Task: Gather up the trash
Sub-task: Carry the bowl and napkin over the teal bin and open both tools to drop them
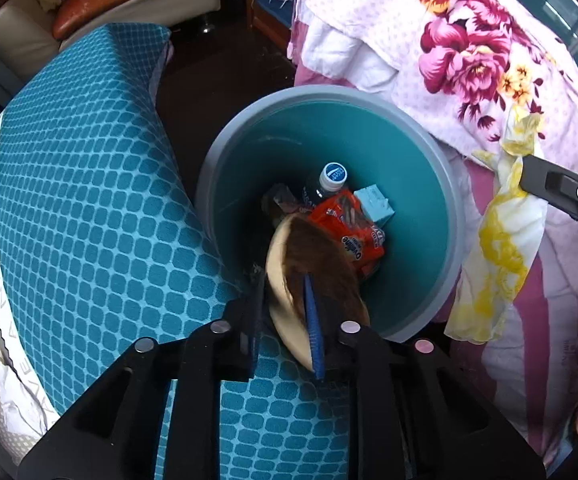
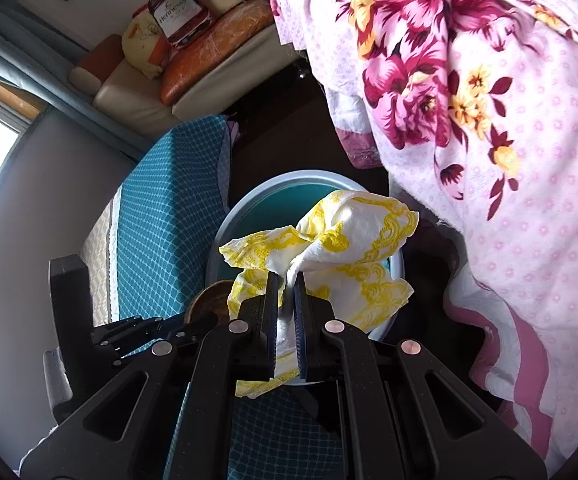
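Right claw (image 2: 287,292) clamps napkin (image 2: 341,248); left claw (image 1: 285,320), apart, straddles coconut shell (image 1: 313,272) over bin (image 1: 425,208).

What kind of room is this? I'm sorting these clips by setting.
Most likely a bedroom or living space in a home: a floral quilt lies heaped on what looks like a bed, a cushioned sofa stands by the far wall, and a teal trash bin sits on the dark floor.
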`<state>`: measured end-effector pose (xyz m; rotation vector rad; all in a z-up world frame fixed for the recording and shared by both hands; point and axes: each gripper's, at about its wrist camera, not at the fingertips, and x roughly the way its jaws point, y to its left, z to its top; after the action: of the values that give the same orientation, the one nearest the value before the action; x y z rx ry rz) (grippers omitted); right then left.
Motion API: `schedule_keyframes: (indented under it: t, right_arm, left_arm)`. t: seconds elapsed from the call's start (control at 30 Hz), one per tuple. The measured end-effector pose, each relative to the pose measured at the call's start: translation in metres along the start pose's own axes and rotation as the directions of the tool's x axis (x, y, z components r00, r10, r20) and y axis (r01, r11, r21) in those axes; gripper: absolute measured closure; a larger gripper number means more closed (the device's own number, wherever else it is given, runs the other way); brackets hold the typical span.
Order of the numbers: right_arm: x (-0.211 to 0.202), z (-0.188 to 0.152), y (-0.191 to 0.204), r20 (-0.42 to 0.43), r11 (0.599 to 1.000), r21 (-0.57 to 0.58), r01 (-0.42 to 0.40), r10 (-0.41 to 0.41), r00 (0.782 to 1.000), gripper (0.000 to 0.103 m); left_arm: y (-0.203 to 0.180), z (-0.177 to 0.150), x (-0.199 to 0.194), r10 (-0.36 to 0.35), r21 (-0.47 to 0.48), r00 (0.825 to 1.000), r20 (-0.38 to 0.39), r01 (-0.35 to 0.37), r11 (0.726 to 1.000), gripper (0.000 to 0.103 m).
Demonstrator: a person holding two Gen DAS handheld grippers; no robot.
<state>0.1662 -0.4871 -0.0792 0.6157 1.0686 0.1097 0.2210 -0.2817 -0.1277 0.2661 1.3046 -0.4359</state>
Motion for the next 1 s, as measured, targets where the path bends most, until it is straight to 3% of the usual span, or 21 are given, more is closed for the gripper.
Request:
schedule_keyframes:
  t: [0.3,0.37,0.43,0.7,0.8,0.83,0.87,1.0]
  right_arm:
    - [0.012,0.0,0.005,-0.021,1.0,-0.005,0.009,-0.009,1.0,0.096]
    - [0.013,0.0,0.007,-0.023,1.0,-0.006,0.014,-0.015,1.0,0.096]
    - [0.014,0.001,0.008,-0.024,1.0,-0.008,0.019,-0.019,1.0,0.095]
    - [0.022,0.001,0.017,-0.041,0.999,-0.014,0.041,-0.042,0.998,0.092]
    - [0.028,0.0,0.019,-0.059,0.999,-0.005,0.041,-0.041,0.997,0.075]
    - [0.029,0.0,0.02,-0.06,0.999,-0.004,0.042,-0.042,0.997,0.059]
    - [0.03,-0.001,0.023,-0.06,0.999,-0.006,0.047,-0.048,0.997,0.052]
    - [0.033,-0.004,0.027,-0.068,0.999,-0.001,0.05,-0.05,0.996,0.051]
  left_arm:
    - [0.007,-0.008,-0.017,-0.039,-0.012,0.999,0.025,0.039,0.999,0.079]
    - [0.01,-0.011,-0.027,-0.044,-0.014,0.998,0.042,0.045,0.999,0.065]
    - [0.013,-0.014,-0.037,-0.016,-0.019,0.997,0.078,0.018,1.0,0.03]
    - [0.044,-0.024,-0.078,-0.019,-0.092,0.984,0.179,0.036,0.995,0.013]
    - [0.058,-0.029,-0.081,-0.026,-0.129,0.983,0.184,0.05,0.99,0.013]
    - [0.061,-0.029,-0.08,-0.029,-0.138,0.983,0.183,0.055,0.989,0.013]
    - [0.065,-0.032,-0.08,-0.031,-0.151,0.983,0.182,0.06,0.987,0.012]
    - [0.078,-0.04,-0.078,-0.038,-0.184,0.984,0.175,0.071,0.98,0.012]
